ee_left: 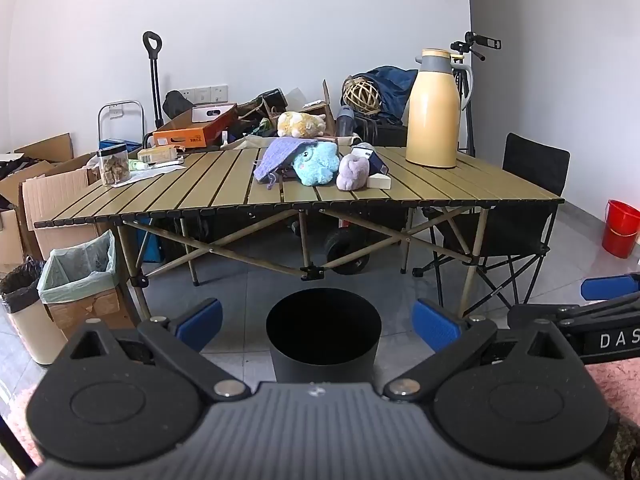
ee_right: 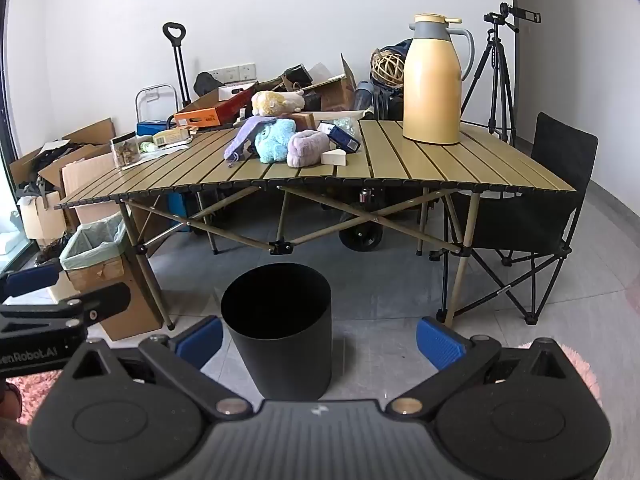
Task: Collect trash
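A black round bin (ee_left: 323,332) (ee_right: 276,328) stands open-topped on the grey floor, in front of a slatted folding table (ee_left: 200,196) (ee_right: 460,160). My left gripper (ee_left: 318,322) hovers above the bin, open and holding nothing. My right gripper (ee_right: 320,340) is open beside it, also with nothing between its blue pads (ee_right: 438,342). On the table lie plush toys (ee_left: 316,164) (ee_right: 274,142), a purple cloth (ee_left: 276,156), a white wedge-shaped box (ee_left: 379,181) (ee_right: 334,157), a small blue box (ee_right: 344,138), papers with a small carton (ee_left: 158,155) and a clear jar (ee_left: 114,164).
A tall yellow thermos (ee_left: 434,108) stands on the table's right. A cardboard box lined with a green bag (ee_left: 80,272) and a bagged bin (ee_left: 22,292) sit left. A black folding chair (ee_left: 520,220), a tripod (ee_right: 496,80) and a red bucket (ee_left: 620,232) stand right.
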Motion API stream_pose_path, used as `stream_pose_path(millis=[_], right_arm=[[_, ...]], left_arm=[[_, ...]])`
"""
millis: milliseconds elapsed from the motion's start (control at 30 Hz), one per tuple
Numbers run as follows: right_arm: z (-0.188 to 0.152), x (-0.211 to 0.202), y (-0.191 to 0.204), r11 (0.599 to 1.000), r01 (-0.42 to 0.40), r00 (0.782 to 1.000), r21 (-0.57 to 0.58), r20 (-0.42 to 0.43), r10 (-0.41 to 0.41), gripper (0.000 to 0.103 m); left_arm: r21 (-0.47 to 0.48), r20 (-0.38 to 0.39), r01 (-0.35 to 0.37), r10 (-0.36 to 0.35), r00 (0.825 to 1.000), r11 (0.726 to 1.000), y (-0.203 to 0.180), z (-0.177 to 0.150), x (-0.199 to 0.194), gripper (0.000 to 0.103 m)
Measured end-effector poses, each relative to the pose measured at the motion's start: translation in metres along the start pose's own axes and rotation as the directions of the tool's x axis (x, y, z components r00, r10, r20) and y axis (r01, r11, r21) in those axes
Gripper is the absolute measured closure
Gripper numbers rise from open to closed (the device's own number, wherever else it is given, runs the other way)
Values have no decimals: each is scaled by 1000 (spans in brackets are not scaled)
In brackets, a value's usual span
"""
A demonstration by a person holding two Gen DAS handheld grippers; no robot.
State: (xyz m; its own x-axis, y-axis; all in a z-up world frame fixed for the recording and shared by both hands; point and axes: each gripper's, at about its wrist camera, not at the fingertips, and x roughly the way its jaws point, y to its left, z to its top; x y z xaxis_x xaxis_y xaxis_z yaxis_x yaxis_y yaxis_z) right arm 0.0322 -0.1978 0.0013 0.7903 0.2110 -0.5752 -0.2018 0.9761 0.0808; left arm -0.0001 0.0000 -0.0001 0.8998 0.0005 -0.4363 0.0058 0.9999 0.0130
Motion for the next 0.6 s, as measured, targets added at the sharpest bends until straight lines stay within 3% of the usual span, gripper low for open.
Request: stream_pose_path(millis=[600], right_arm=[[0, -1, 0, 1000, -1, 1000, 2, 9, 1, 0]], left_arm=[[3, -17, 0, 0, 1000, 1000, 5, 2, 4, 0]])
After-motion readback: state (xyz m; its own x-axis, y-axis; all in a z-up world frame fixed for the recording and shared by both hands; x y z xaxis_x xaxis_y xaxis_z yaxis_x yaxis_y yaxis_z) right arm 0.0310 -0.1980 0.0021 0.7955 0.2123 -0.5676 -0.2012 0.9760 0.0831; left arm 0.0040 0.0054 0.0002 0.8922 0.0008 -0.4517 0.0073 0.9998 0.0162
